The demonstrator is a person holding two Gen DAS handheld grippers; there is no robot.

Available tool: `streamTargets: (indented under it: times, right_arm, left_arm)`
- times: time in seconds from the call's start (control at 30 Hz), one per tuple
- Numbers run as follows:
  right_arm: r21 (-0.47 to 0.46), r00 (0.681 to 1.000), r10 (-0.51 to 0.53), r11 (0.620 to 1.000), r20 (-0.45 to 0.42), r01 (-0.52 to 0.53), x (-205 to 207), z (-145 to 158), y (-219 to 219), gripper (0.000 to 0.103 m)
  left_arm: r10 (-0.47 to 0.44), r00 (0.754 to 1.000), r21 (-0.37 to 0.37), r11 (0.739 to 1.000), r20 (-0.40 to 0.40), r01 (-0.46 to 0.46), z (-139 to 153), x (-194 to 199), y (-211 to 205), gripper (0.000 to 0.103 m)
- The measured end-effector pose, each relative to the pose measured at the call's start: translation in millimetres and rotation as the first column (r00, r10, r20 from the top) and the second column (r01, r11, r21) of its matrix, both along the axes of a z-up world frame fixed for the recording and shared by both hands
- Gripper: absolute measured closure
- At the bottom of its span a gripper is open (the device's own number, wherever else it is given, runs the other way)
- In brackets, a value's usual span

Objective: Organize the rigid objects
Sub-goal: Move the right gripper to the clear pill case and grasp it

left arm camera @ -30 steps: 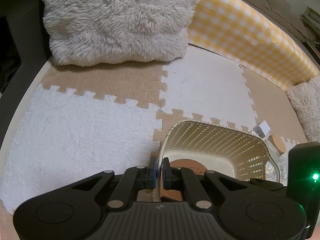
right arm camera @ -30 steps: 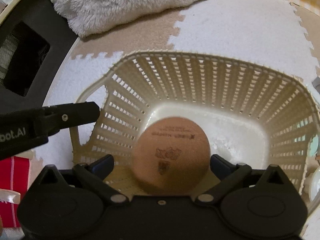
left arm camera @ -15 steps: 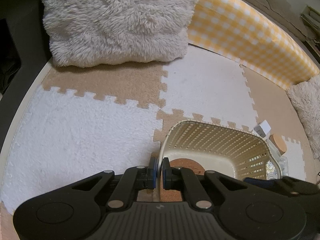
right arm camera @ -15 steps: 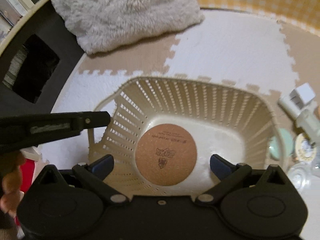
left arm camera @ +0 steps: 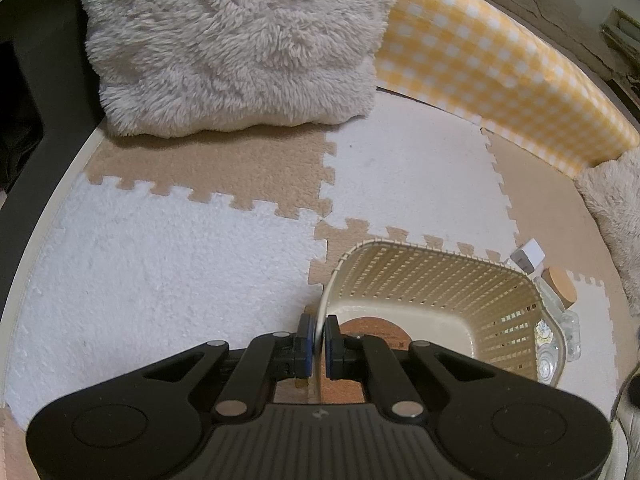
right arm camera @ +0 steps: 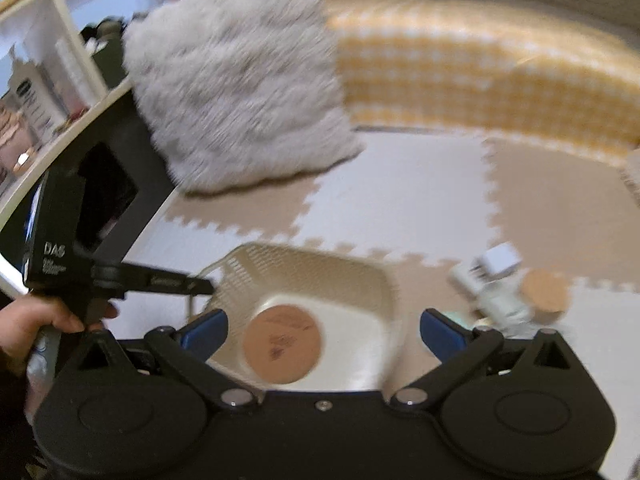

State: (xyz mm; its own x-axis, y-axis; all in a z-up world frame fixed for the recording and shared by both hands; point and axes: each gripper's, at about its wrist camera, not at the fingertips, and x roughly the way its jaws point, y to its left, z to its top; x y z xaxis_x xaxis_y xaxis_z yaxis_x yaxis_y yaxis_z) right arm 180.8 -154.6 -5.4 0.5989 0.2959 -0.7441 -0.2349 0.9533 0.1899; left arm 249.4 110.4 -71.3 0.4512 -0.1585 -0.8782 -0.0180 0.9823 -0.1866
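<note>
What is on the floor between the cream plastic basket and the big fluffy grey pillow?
Nothing: only bare white and tan puzzle mat lies between the cream slotted basket and the fluffy grey pillow, seen in the left wrist view.

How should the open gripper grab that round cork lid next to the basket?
Take the cork lid by its round edge, coming down from above. It seems to sit on top of a clear jar lying beside the basket, but the view is blurred. The right gripper has its jaws wide open and empty, probably wide enough to straddle the lid.
</note>
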Motion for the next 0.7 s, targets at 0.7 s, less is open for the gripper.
streamTargets:
  times: [0.7]
  right_arm:
    - [-0.122, 0.899, -0.435, 0.897, -0.060, 0.426, 36, -101, -154, 0.000]
  left_arm:
    - [-0.009, 1.000, 0.024, 1.000, -0.006, 0.009, -3, 1, -4, 0.097]
